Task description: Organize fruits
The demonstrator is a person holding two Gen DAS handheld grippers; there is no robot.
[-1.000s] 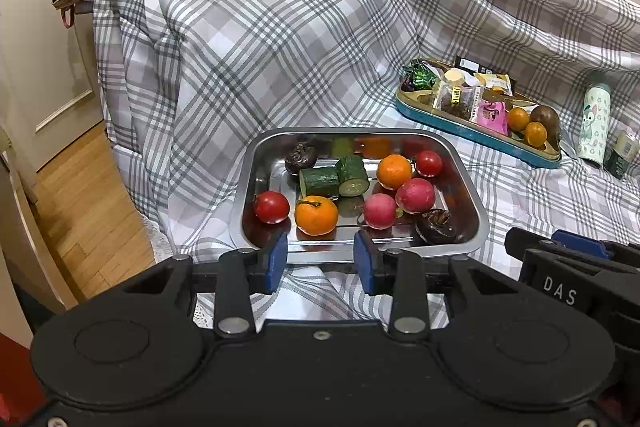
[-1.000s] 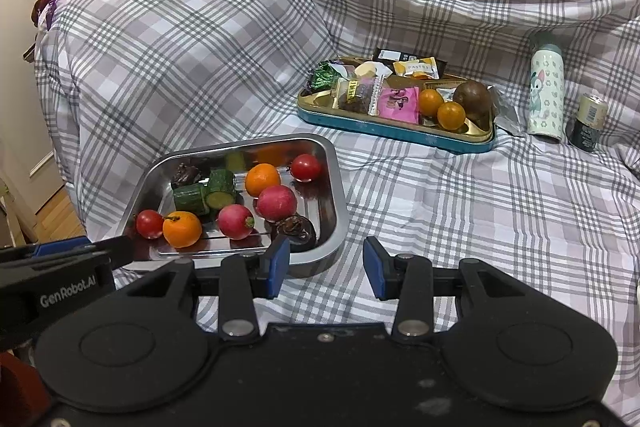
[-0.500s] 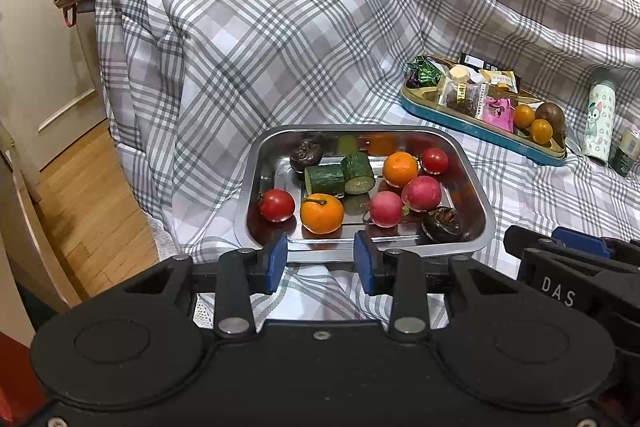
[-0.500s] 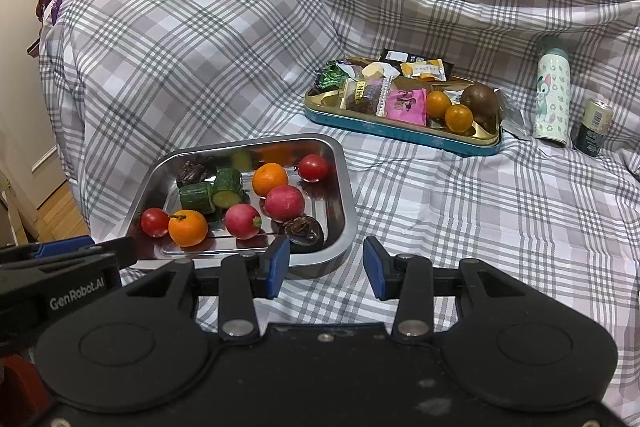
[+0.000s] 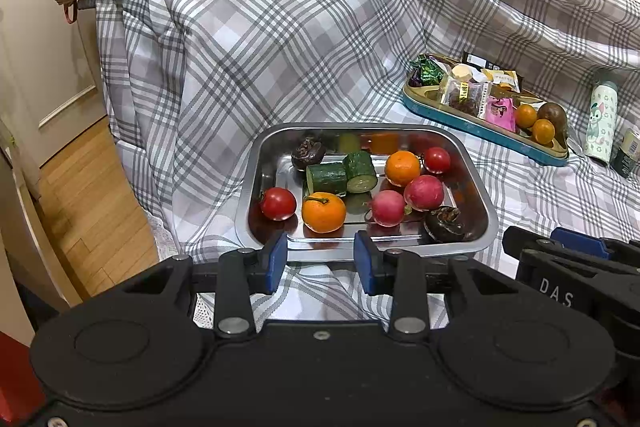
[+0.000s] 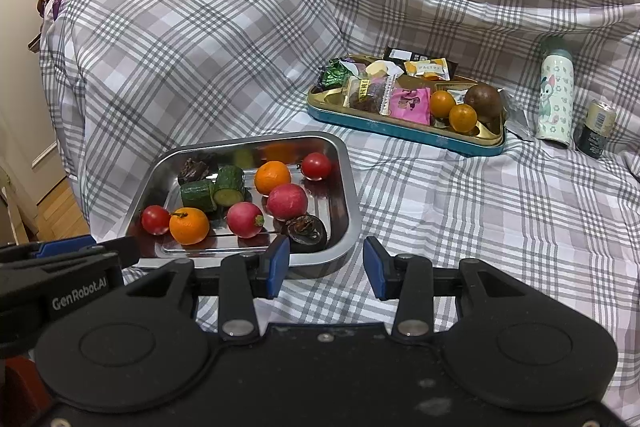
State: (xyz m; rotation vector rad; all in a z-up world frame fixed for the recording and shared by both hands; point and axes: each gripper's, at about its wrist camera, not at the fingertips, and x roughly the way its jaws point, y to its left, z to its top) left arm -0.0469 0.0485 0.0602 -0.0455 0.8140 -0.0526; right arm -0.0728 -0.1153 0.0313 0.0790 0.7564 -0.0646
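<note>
A steel tray (image 5: 256, 163) on the plaid cloth holds two tomatoes (image 5: 278, 203), two oranges (image 5: 323, 211), two red radishes (image 5: 424, 192), two cucumber pieces (image 5: 326, 179) and two dark wrinkled fruits (image 5: 444, 223). My left gripper (image 5: 320, 261) hovers just short of the tray's near rim, open, with nothing between its blue pads. My right gripper (image 6: 326, 265) is open and empty, by the tray's (image 6: 348, 187) near right corner. Farther back, a gold-and-blue tray (image 6: 400, 131) carries two small oranges (image 6: 463, 117), a brown fruit (image 6: 484, 103) and snack packets.
A patterned bottle (image 6: 556, 99) and a small can (image 6: 596, 129) stand right of the gold tray. Plaid cloth rises into a tall hump (image 5: 260, 27) behind the steel tray. Wooden floor (image 5: 88, 195) and a door lie to the left. Bare cloth (image 6: 500, 227) stretches right of the steel tray.
</note>
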